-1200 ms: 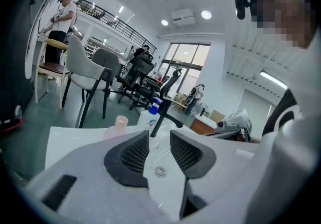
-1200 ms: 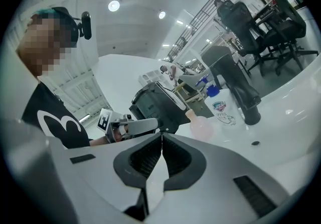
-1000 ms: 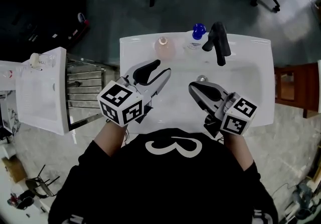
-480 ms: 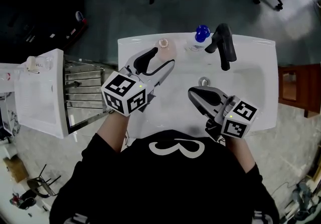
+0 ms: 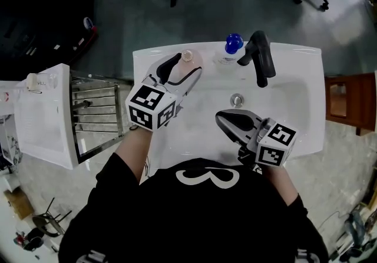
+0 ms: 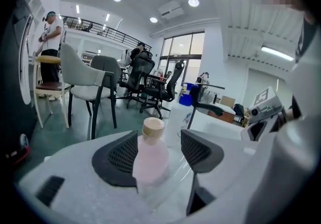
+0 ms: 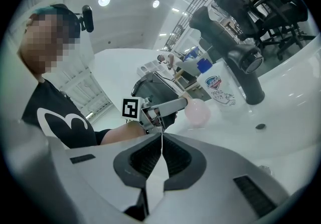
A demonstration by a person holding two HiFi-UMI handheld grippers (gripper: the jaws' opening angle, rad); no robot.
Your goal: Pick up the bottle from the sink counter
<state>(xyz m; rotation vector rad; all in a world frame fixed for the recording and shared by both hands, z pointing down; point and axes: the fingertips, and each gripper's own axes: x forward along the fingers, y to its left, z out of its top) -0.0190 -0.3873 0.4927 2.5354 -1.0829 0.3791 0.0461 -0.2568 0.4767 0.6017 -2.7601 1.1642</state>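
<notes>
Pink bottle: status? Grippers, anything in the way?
Left gripper open, jaws just opened, straddling pink bottle, not clamped. Right gripper shut, empty. Blue-capped bottle and faucet stand further along, clear of the jaws.

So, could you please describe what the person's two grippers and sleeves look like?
The left gripper and right gripper match. Each has a pale grey body, black mesh-textured pads tapering to a point, and a white cube with black square markers at the back. No cables show. The person wears a black short-sleeved top with a white figure.

Back left on sink counter (image 5: 144, 62): bottle (image 5: 188, 55); second bottle (image 5: 232, 45) right of it, beside faucet (image 5: 260, 56).
</notes>
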